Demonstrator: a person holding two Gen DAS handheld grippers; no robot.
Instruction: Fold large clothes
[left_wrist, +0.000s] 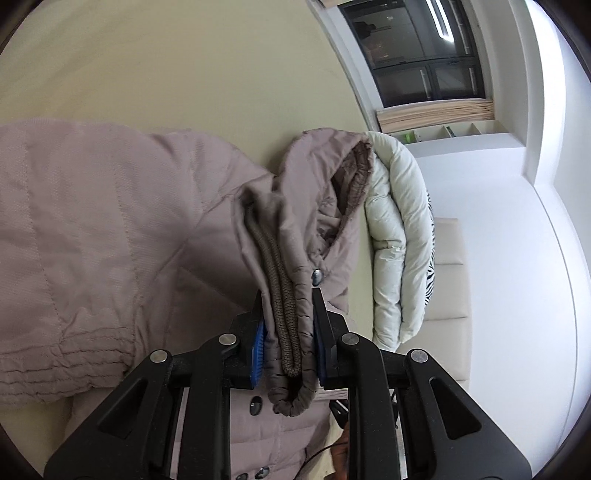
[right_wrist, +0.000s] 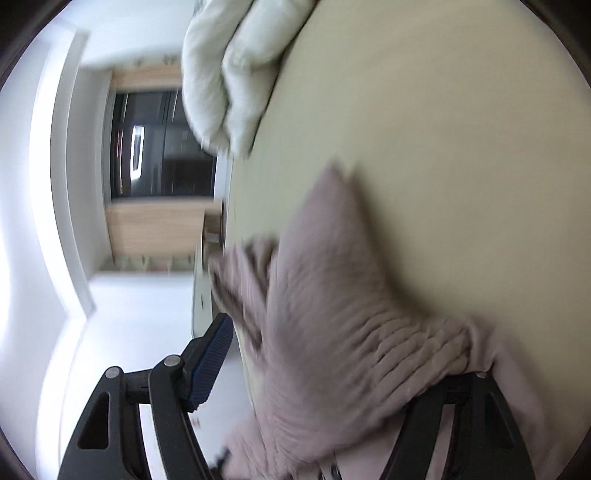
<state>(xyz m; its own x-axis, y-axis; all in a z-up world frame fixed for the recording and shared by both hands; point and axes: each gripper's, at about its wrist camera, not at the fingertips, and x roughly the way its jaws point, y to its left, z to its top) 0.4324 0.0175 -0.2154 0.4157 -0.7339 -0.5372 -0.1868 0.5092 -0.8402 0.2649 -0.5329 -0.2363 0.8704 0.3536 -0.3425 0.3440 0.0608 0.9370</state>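
While left fingers (left_wrist: 286, 325) pinch the jacket (left_wrist: 92, 229) cuff, right fingers' (right_wrist: 210, 354) spread is blurred, fabric-draped.

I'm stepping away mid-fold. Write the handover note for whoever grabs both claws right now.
Left claw: shut on a bunched sleeve cuff of the mauve padded coat, knit inner cuff pinched between the blue pads.
Right claw: fingers spread wide, coat fabric draped across the gap and over the right finger; the view is motion-blurred, so whether anything is gripped is uncertain.
Coat lies mostly spread on the pale yellow-green surface; a folded white duvet sits at the far edge.
Done: cuff picked up. Left: bring the sleeve over the body, then fold the coat. No finished fold visible yet.
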